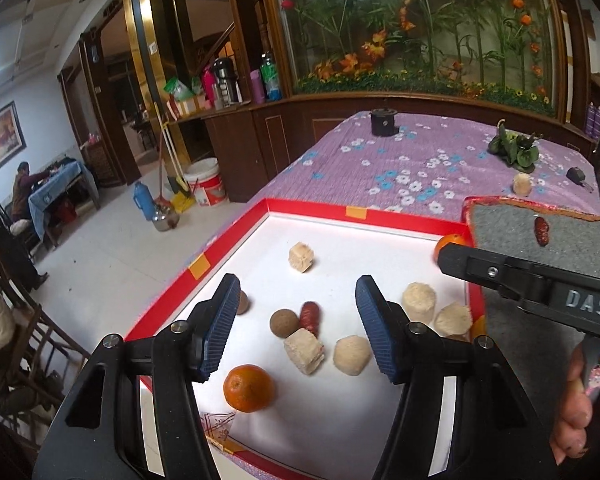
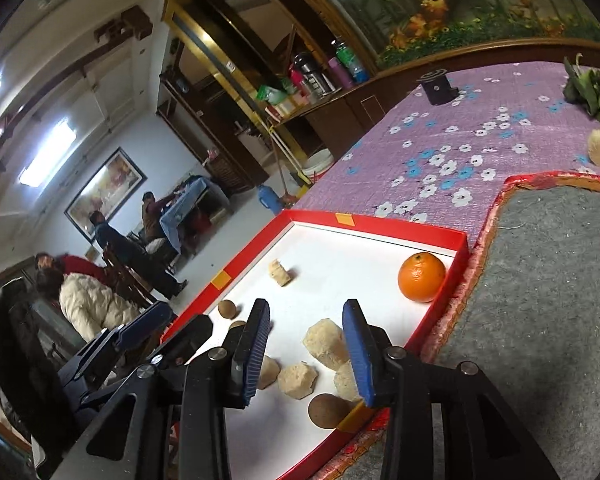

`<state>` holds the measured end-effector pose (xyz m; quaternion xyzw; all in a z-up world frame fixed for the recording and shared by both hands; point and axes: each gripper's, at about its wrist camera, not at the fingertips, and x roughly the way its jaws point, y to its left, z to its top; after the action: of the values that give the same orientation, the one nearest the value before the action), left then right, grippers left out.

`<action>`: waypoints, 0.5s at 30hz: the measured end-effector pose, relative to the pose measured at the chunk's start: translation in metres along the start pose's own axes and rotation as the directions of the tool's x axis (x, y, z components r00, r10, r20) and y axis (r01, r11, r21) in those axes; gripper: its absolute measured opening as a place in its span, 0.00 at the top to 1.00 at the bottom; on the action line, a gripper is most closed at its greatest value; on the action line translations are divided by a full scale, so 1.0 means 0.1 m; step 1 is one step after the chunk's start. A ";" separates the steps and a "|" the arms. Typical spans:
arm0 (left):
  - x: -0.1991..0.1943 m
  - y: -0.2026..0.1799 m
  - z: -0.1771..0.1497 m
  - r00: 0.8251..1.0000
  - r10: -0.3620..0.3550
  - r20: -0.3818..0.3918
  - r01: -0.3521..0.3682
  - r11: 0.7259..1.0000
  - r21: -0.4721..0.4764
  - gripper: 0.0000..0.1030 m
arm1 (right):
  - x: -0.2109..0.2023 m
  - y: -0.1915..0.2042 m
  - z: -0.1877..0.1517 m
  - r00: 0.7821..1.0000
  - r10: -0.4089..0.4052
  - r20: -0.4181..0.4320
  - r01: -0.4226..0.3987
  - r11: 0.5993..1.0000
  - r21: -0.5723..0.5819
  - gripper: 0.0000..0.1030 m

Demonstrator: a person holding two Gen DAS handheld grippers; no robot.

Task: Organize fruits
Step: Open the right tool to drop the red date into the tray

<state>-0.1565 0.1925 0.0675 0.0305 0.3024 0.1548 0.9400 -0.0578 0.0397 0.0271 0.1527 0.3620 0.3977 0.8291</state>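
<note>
left tool [image 1: 294, 326] gaped empty, orange [image 1: 249, 388] at its 7 o'clock; right tool [image 2: 306, 354] narrow, empty, over red tray [image 2: 256, 246].

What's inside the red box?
The red box holds two oranges, pale sugarcane-like chunks, small brown round fruits and a red date. The grippers' fingers cover parts of the floor.
</note>
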 end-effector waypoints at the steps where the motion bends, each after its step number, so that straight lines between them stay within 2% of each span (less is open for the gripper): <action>1: -0.03 -0.01 0.01 1.000 0.001 0.006 -0.001 1.000 0.003 0.41 | -0.01 0.00 0.00 1.000 -0.005 0.005 0.005 1.000 -0.001 0.65; 15: -0.15 -0.17 0.06 1.000 0.002 0.025 -0.003 0.999 0.044 0.41 | -0.22 -0.10 -0.01 1.000 0.002 0.021 -0.002 1.000 0.022 0.65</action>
<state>-0.1602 0.1718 0.0779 0.0534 0.2937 0.1490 0.9427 -0.0628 0.0160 0.0316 0.1664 0.3574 0.3929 0.8308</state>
